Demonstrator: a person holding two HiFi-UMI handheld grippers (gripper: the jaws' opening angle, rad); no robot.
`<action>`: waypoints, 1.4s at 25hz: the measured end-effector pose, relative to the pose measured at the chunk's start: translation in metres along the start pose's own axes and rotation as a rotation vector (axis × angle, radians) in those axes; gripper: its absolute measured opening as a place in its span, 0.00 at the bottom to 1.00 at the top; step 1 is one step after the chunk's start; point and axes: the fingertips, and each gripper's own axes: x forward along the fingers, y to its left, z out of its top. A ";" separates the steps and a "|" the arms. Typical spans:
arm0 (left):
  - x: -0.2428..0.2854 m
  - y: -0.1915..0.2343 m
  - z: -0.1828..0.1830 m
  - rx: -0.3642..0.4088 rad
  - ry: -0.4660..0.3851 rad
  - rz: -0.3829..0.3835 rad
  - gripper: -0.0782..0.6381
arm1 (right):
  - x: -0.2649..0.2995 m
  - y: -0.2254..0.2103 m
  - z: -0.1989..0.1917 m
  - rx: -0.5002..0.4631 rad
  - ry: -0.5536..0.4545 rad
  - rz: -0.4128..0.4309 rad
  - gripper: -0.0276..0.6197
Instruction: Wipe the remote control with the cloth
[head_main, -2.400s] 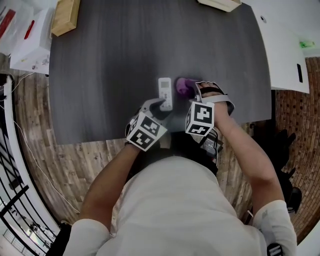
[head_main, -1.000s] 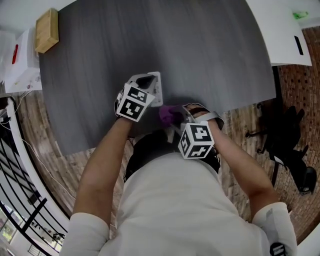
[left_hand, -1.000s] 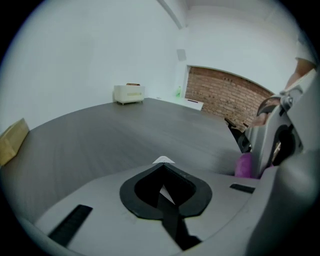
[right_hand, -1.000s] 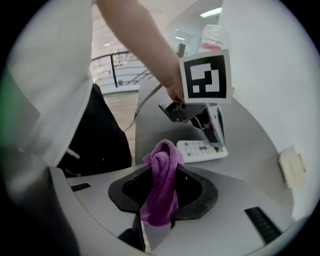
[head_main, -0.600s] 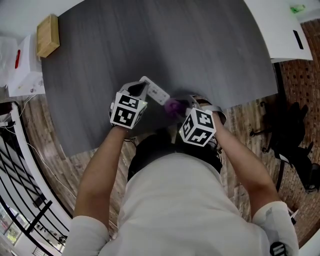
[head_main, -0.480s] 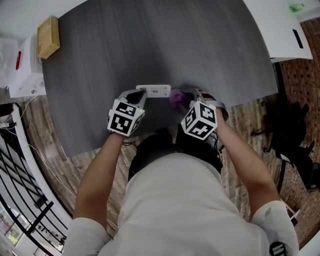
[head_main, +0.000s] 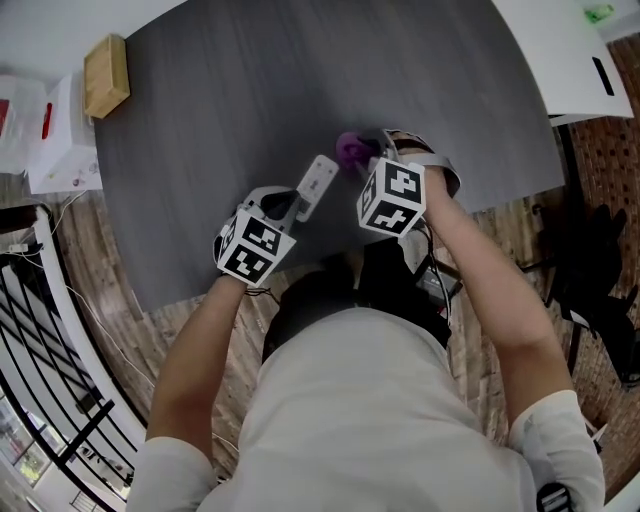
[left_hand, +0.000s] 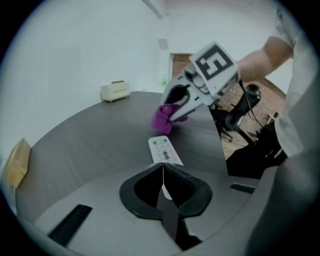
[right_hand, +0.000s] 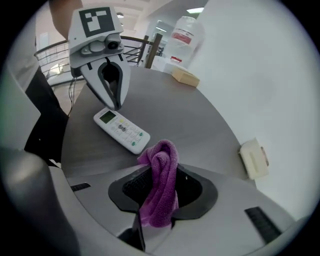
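Note:
The white remote control (head_main: 316, 182) (left_hand: 164, 150) (right_hand: 121, 130) lies flat on the dark grey table (head_main: 250, 80). My left gripper (head_main: 298, 200) (left_hand: 162, 167) (right_hand: 116, 104) is shut, and its closed tips press down on the remote's near end. My right gripper (head_main: 365, 155) (left_hand: 175, 112) (right_hand: 157, 175) is shut on a bunched purple cloth (head_main: 350, 150) (left_hand: 162, 117) (right_hand: 160, 185). The cloth hangs just past the remote's far end; I cannot tell whether it touches.
A wooden block (head_main: 106, 75) (right_hand: 185, 76) sits at the table's far left corner, next to white boxes (head_main: 60, 130). A beige box (left_hand: 114, 91) (right_hand: 254, 157) lies on the far side. A white table (head_main: 570, 60) stands to the right. The table's near edge runs by my body.
The remote has swung round under the left gripper and now points up and right. The right gripper has carried the cloth away from the near edge to the remote's far end.

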 end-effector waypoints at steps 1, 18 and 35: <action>0.004 -0.004 -0.005 0.041 0.029 -0.009 0.12 | 0.006 -0.001 0.009 -0.053 -0.001 0.001 0.24; 0.012 -0.012 -0.009 -0.234 -0.030 0.036 0.12 | 0.005 0.034 -0.001 0.109 0.003 0.029 0.24; -0.001 -0.027 0.014 -0.005 -0.060 0.143 0.12 | -0.056 0.125 0.026 0.374 -0.217 0.194 0.24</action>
